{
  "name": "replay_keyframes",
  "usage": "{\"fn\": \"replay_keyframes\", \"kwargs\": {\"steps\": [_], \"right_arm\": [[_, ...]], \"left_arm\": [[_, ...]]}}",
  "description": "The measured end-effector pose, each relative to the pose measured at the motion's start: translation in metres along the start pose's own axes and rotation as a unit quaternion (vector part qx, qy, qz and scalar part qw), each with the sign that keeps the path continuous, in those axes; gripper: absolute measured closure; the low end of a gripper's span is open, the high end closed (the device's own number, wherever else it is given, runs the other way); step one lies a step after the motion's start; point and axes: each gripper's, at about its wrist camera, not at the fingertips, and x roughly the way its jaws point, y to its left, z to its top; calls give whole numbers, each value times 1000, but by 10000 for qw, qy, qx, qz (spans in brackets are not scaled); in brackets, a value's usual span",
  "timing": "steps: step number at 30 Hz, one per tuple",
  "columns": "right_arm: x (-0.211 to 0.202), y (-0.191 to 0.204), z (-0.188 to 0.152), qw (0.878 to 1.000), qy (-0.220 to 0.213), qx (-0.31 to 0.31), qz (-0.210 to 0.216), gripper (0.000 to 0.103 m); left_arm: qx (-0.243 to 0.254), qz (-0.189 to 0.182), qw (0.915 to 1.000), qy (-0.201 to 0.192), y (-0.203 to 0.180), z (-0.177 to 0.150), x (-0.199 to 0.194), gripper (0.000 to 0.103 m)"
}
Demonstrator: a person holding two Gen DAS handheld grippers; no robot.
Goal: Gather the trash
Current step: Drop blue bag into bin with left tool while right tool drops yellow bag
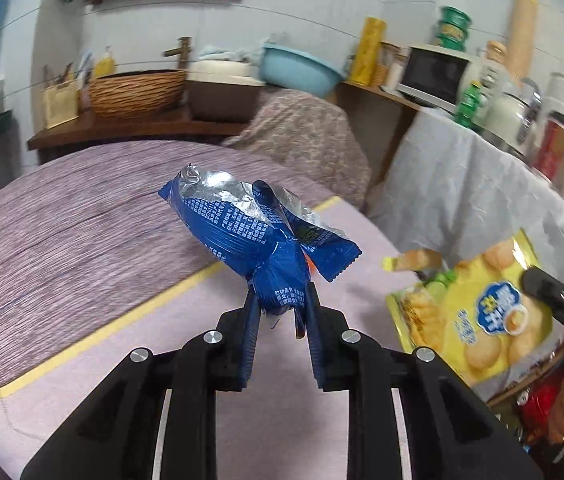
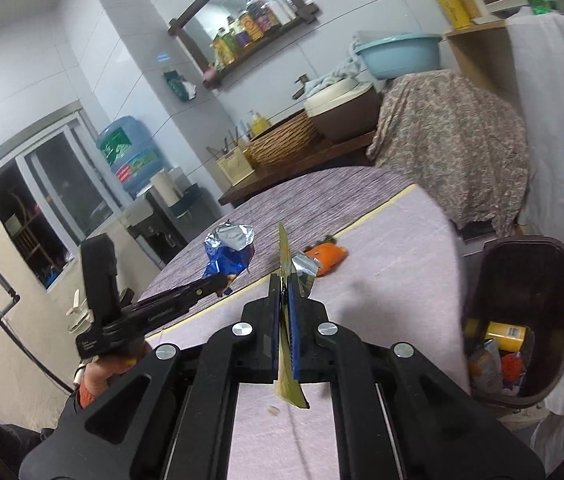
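At frame centre the left claw (image 1: pixel 280 304) is clamped on a crumpled blue wrapper (image 1: pixel 250 232), its long axis rising toward upper left above the surface (image 1: pixel 82 360). The right claw (image 2: pixel 282 292) is pinched on a yellow chip bag (image 2: pixel 286 264), edge-on and upright; a bin (image 2: pixel 521 280) sits lower right.

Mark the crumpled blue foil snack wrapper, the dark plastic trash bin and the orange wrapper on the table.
crumpled blue foil snack wrapper (image 1: pixel 242 232), left wrist view, printed side.
dark plastic trash bin (image 2: pixel 561 280), right wrist view, rim.
orange wrapper (image 2: pixel 327 255), right wrist view, middle.

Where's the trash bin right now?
In the right wrist view, the dark bin stands on the floor at lower right, beside the table's right edge, under the white cloth.
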Motion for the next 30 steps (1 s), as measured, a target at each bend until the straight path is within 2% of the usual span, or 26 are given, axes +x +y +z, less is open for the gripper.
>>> {"fn": "replay_keyframes", "kwargs": {"steps": [6,13,19,30], "right_arm": [[-42,-41,3,9967,-392,242,-661,98],[-66,-91,5,9829,-675,383,-1668,98],[-42,-132,-6,9731,-447,411,-2225,98],[10,-210,-41,9639,45,1141,-2406,98]], "left_arm": [[413,-458,9980,171,-58,-1,16,81],[809,-865,9923,358,-118,-2,41,81],[935,-1040,9885,574,-151,-10,61,81],[1114,-1103,9839,861,-182,-18,89,81]]}}
